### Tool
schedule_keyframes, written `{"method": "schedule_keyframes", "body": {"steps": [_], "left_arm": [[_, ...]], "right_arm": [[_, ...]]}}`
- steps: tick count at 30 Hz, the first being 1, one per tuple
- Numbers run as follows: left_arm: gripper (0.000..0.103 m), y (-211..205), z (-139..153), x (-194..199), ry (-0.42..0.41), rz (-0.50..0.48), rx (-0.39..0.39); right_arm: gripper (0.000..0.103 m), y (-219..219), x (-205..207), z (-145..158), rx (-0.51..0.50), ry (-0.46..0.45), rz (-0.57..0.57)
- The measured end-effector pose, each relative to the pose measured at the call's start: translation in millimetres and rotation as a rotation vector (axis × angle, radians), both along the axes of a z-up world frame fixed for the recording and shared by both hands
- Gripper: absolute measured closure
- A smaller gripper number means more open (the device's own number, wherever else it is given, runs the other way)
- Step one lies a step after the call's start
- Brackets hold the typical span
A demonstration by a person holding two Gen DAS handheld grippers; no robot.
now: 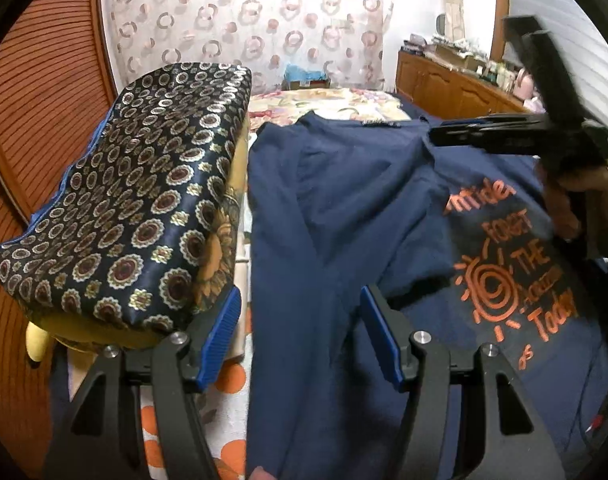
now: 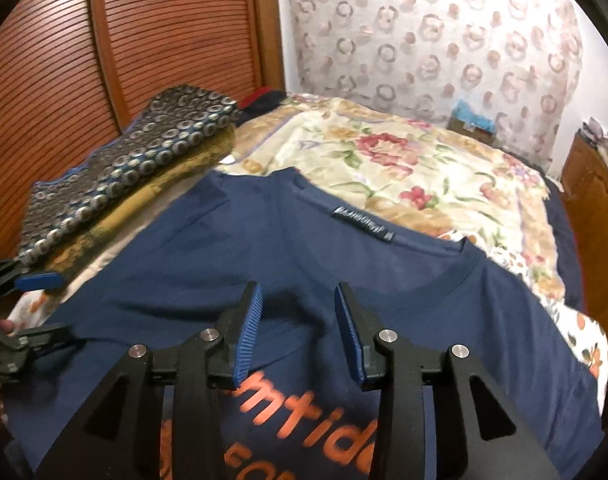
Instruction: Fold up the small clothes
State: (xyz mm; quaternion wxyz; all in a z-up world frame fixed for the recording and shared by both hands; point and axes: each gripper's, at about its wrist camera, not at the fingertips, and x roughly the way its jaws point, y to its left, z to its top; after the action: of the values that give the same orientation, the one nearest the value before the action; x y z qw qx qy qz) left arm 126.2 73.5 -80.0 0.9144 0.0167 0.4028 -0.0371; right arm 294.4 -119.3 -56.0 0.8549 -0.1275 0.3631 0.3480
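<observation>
Folding barely begun: navy T-shirt (image 2: 304, 248) on bed, one side flap turned in; left gripper (image 1: 300, 336), right gripper (image 2: 298, 332) fingers apart, empty.

Both wrist views look closely along their fingers, sharing the navy shirt (image 1: 344, 208).

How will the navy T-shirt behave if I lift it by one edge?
Probably floppy: the T-shirt already lies in soft folds and creases on the bedspread, so it should sag from the left gripper rather than hold shape. Likely light, being thin knit. The folded side may fall open, since nothing pins it; the right gripper is open above it.
</observation>
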Motion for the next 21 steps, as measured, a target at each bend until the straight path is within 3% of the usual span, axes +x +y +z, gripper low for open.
{"method": "schedule_keyframes", "body": {"steps": [9, 17, 21], "left_arm": [[0.042, -2.0, -4.3, 1.7, -0.003, 0.008, 0.019], [0.042, 3.3, 17.1, -11.1, -0.035, 0.035, 0.006], [0.042, 9.1, 27.6, -17.1, -0.061, 0.052, 0.003]], "right_arm": [[0.066, 19.5, -68.8, -17.1, 0.030, 0.108, 0.173], [0.067, 50.2, -99.3, -32.3, -0.019, 0.080, 0.265], [0.076, 60.8, -98.6, -42.8, -0.079, 0.044, 0.266]]}}
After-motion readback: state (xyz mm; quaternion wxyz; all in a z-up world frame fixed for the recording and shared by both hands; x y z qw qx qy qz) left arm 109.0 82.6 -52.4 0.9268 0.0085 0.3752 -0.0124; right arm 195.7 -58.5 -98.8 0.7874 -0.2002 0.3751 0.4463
